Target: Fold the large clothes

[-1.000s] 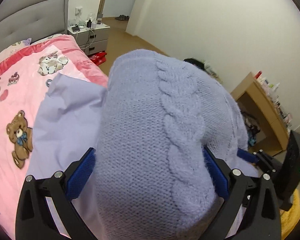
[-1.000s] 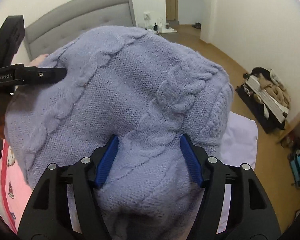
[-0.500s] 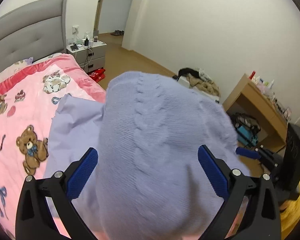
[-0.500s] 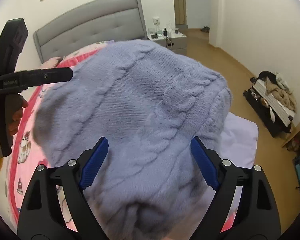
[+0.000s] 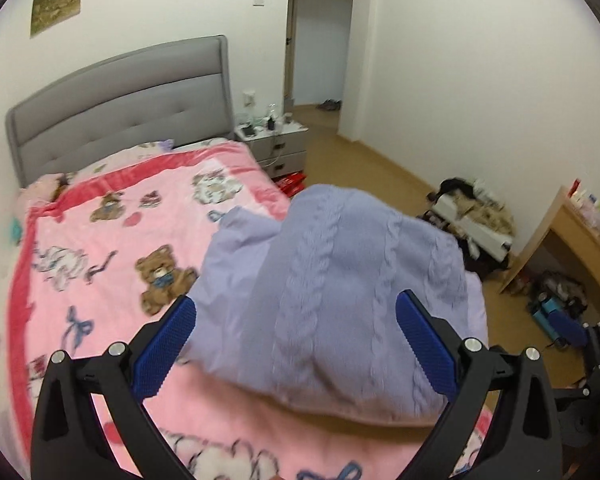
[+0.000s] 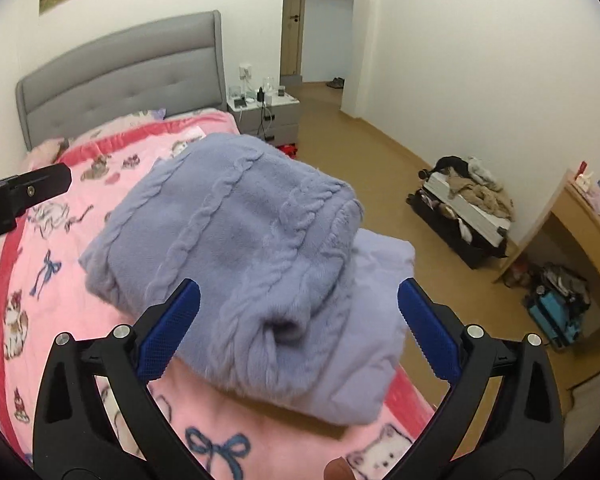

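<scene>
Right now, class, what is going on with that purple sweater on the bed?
A person holding a gripper in each hand is folding clothes on the bed. The purple sweater lies folded on a lighter purple garment on the pink blanket. Neither gripper holds it: the left gripper is open, and the right gripper has just been opening, its jaws wide and clear of the sweater. This fold looks finished.
</scene>
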